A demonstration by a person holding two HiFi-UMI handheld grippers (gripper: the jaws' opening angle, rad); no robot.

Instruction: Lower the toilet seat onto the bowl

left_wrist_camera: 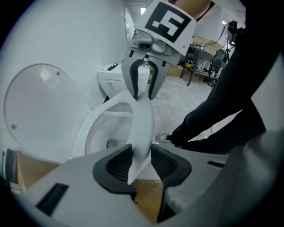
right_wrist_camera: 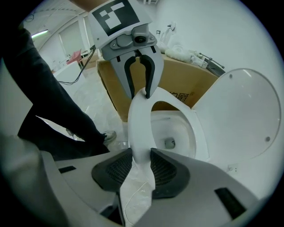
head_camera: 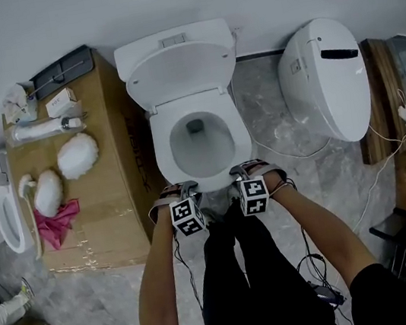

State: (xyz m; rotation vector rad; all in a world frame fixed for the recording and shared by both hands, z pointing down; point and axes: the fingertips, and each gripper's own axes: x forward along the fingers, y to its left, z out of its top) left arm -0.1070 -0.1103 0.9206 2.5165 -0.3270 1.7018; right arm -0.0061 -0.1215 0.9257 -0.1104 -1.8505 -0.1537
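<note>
The white toilet seat point(head_camera: 240, 135) lies flat on the bowl, and the lid point(head_camera: 180, 69) stands up against the tank. Both grippers sit at the seat's front rim. My left gripper point(head_camera: 181, 194) is at the left of the rim and my right gripper point(head_camera: 247, 173) at the right. In the left gripper view the seat point(left_wrist_camera: 143, 119) runs between the jaws of my left gripper point(left_wrist_camera: 141, 157), which stand open around it. In the right gripper view the seat point(right_wrist_camera: 140, 124) passes between the open jaws of my right gripper point(right_wrist_camera: 141, 162). Each view shows the other gripper straddling the rim farther along.
A cardboard box point(head_camera: 123, 171) stands close to the toilet's left, carrying white fluffy items, a pink cloth point(head_camera: 57, 221) and small packages. A second white toilet unit point(head_camera: 328, 79) lies on the floor at the right. Cables trail over the marble floor. The person's black-clad legs are just behind the grippers.
</note>
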